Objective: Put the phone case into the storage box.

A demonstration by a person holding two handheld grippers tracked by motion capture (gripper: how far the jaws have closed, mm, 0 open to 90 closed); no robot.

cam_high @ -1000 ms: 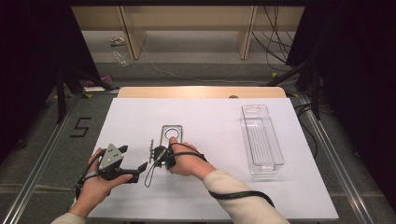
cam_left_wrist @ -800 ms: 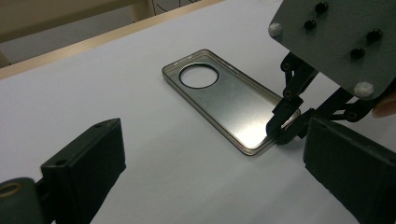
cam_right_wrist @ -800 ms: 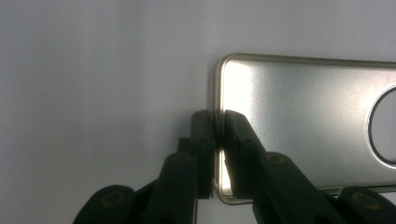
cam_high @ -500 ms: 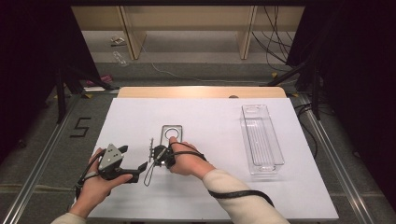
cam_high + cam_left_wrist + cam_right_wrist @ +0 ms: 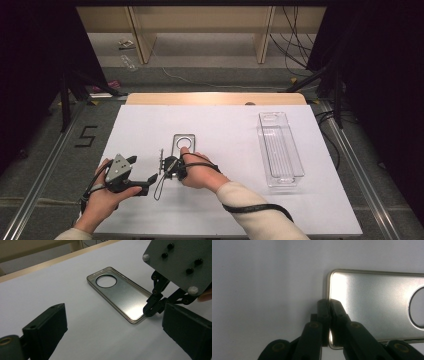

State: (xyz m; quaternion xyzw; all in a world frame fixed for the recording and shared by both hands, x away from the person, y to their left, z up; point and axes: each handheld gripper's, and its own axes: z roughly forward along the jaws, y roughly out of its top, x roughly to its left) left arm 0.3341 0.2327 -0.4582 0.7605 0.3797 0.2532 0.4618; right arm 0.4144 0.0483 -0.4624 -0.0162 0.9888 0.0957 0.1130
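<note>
Since the earlier frames, my right gripper (image 5: 162,164) has just been closing its jaws, with the near short rim of the phone case (image 5: 183,146) between them; both my hands are keeping their places.

High view: the metallic phone case is lying flat on the white table (image 5: 225,135), left of centre, its round camera opening at the far end. My right gripper is meeting its near end. My left gripper (image 5: 150,179) is resting on the table just left of it, apart from the case. A clear plastic tray (image 5: 280,150) is lying well apart at the right.

Left gripper view: my left gripper (image 5: 112,340) is standing with its jaws spread wide and nothing between them. Ahead, the phone case (image 5: 120,293) is lying hollow side up, and my right gripper (image 5: 150,311) is pinching its near right corner edge.

Right gripper view: my right gripper (image 5: 328,307) is clamping the rim of the phone case (image 5: 374,305), one jaw outside the wall, one inside the shell.
</note>
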